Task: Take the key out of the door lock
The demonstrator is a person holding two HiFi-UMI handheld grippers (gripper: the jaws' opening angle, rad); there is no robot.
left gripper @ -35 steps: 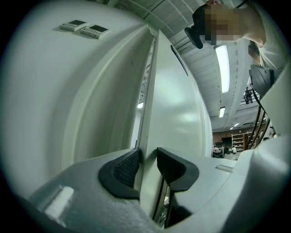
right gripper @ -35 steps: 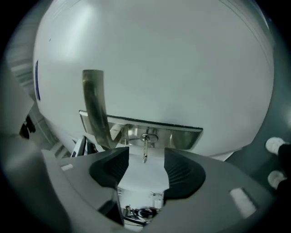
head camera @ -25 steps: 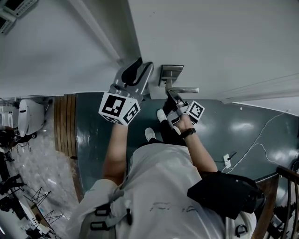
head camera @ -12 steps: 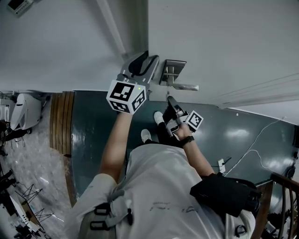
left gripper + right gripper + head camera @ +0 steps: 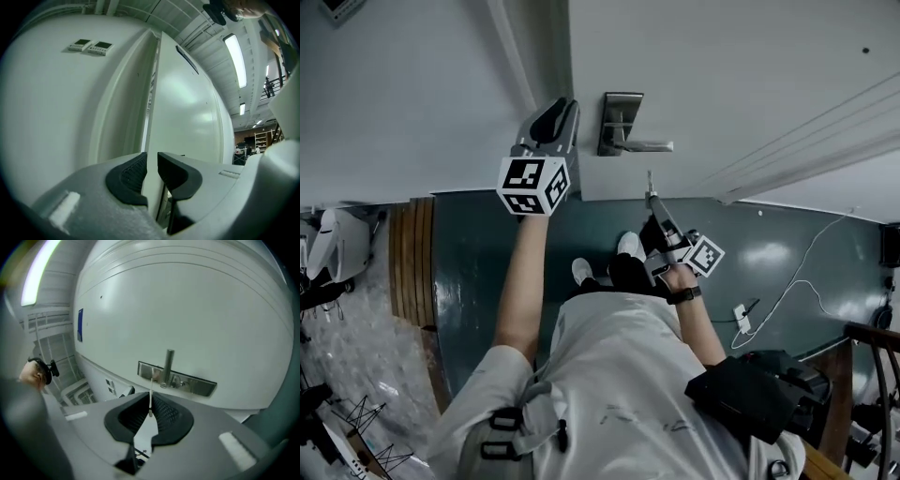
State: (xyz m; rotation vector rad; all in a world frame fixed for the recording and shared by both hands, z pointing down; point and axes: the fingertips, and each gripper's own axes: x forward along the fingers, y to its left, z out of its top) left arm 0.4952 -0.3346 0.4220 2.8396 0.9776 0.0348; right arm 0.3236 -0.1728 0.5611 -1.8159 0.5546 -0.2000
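White wall [image 5: 412,94] and a white door [image 5: 731,66] fill the top of the head view. Below them lies a dark green floor [image 5: 478,253] with a strip of wood planks [image 5: 411,272] at its left edge. Seen from above, a person [image 5: 619,375] in a pale top stands facing the door with both arms raised. A black bag [image 5: 755,389] hangs at the right hip, and a thin cable [image 5: 802,286] trails across the floor beyond it. The left gripper [image 5: 561,105], with its marker cube [image 5: 532,185] nearest the camera, is held level at the door's left edge, just left of the lock plate [image 5: 617,122]. In the left gripper view its jaws have just been closing and now stand a narrow gap apart with nothing pinched. The door's edge shows beyond them, lined up with the gap. The right gripper [image 5: 653,199] sits lower, below the handle [image 5: 645,146] and apart from the door. Its jaws have just closed and are clamped on the key [image 5: 650,181], a thin metal blade that stands up from between them. In the right gripper view the key's tip points toward the lock plate but is clear of it, with open space between the two. The handle sticks out from the plate just right of the key. Only the right gripper holds the key.
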